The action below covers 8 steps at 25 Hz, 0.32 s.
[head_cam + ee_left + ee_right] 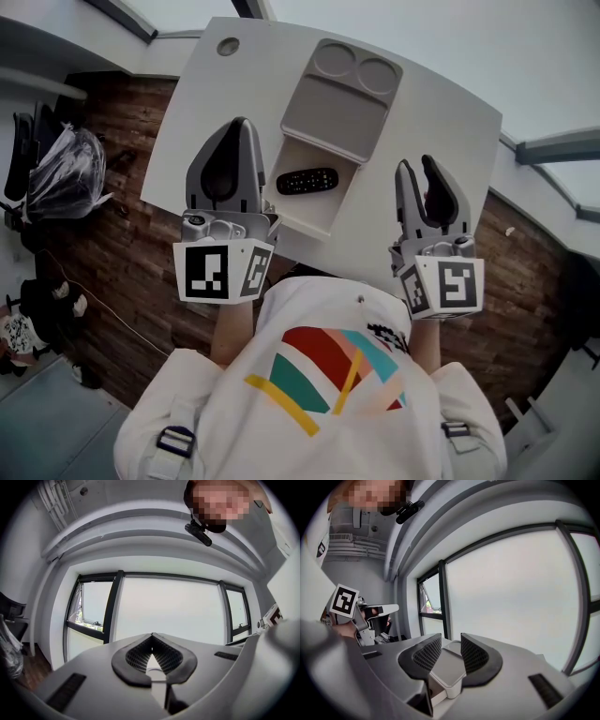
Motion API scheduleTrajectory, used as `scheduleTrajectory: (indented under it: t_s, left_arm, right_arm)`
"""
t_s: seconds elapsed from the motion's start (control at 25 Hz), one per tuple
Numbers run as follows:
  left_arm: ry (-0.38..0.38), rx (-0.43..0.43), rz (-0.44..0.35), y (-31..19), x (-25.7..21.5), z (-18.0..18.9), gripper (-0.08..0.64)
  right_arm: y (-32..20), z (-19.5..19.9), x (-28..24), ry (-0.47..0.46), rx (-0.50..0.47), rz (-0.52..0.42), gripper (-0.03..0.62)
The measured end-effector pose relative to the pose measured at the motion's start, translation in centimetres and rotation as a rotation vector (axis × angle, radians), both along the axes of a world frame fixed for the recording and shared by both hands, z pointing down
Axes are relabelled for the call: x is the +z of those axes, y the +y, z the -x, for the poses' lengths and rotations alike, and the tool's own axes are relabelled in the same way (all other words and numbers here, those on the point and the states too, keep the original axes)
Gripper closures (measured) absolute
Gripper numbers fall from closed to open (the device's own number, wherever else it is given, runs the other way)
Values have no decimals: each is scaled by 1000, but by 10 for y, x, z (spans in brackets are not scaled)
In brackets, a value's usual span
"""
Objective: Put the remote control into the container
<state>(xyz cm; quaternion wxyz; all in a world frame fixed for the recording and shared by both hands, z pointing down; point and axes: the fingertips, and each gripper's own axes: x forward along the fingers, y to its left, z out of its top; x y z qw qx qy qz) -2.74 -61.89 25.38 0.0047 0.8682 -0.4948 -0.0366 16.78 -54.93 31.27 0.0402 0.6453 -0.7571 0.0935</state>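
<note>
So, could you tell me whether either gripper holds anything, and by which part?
Nothing is held: the left gripper is shut, the right gripper open, both empty. The remote control lies in the container.

Person: white top (309, 314), chest print of red, teal, salmon and light-blue bands crossed by 1 yellow stripe. 2 grey straps (174, 439) with buckles, 1 at each shoulder.

Left gripper (242, 124): grey moulded shell; black-rimmed fingers (135, 657) with a fine dotted grid.

Right gripper (418, 169): same grey shell; dark gridded pads (425, 654).

Each gripper carries 1 white cube (223, 270) with black square markers.
</note>
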Motion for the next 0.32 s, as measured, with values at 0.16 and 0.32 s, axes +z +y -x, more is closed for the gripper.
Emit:
scheduleTrajectory:
  t_s: [0.16,0.32]
  left_arm:
    - [1,2,7,-1,2,0,552]
    - [0,-1,9,-3,4,1,552]
  right_arm:
    - [0,-1,3,-1,3,7,459]
    - [1,-1,6,-2,4,14,459]
